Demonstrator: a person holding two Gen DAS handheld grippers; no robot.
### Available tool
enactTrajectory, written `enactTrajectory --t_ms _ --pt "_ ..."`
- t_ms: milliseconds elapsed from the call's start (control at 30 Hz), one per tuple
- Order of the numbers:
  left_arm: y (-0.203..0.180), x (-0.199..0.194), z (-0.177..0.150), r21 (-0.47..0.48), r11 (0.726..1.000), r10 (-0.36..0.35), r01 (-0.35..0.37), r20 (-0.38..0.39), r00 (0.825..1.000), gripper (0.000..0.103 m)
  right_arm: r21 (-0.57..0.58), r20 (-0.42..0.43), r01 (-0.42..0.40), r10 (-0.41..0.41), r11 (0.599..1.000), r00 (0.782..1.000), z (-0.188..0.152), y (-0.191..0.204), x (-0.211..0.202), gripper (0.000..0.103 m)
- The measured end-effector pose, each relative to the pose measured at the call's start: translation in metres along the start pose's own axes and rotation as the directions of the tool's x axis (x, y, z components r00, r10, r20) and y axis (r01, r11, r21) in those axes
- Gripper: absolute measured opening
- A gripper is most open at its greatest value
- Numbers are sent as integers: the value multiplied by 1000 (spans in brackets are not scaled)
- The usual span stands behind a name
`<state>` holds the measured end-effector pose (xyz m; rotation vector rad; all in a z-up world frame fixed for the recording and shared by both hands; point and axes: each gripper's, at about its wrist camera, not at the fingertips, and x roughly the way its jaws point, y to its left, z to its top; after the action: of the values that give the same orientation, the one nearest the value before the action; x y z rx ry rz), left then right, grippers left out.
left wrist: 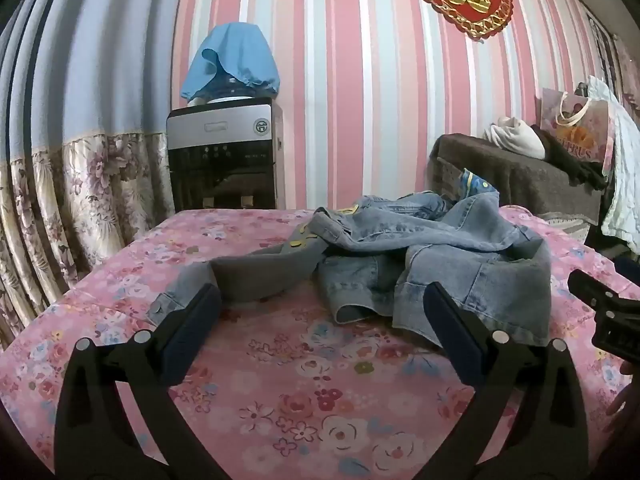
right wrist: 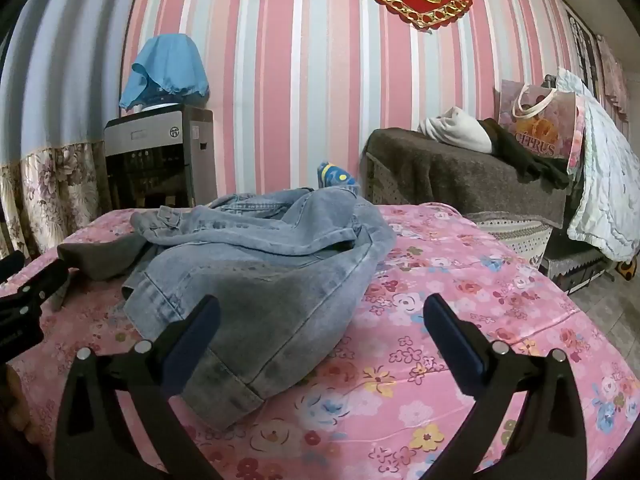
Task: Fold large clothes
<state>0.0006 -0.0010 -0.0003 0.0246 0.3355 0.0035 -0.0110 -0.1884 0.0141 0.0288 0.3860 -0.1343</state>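
A crumpled light-blue denim jacket [left wrist: 420,248] lies on the pink floral table cover [left wrist: 304,380]; its grey inner side and a sleeve spread toward the left. It also shows in the right wrist view [right wrist: 256,264]. My left gripper [left wrist: 322,304] is open and empty, just in front of the jacket's near hem. My right gripper [right wrist: 322,312] is open and empty, its left finger over the jacket's lower hem. The right gripper also shows at the right edge of the left wrist view [left wrist: 600,304]. The left gripper also shows at the left edge of the right wrist view [right wrist: 28,296].
A water dispenser [left wrist: 224,156] with a blue cloth on its bottle stands behind the table against the striped wall. A brown-covered bench [right wrist: 460,176] with clothes and a floral bag [right wrist: 540,124] is at the right. A flowered curtain [left wrist: 60,208] hangs left.
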Motion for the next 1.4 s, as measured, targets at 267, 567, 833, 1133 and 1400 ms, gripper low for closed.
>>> enactTrajectory --t_ms 267,567,833,1133,1400 --pt "-1 -1 0 -6 1000 0 0 7 1000 100 8 5 -2 2 1000 1000 1 -1 -1 101" --pt "0 0 0 -3 1000 -1 1 3 1000 100 8 5 -3 3 1000 1000 0 -1 -1 101" --pt "0 0 0 -3 1000 -1 1 2 1000 100 9 6 -3 3 1000 1000 0 -2 -1 101" --pt "0 0 0 -4 1000 -2 2 2 1000 100 10 7 -3 3 1000 1000 0 -2 -1 101" --pt "0 0 0 -5 1000 -2 2 1 1000 100 10 8 -3 3 1000 1000 1 -3 -1 101"
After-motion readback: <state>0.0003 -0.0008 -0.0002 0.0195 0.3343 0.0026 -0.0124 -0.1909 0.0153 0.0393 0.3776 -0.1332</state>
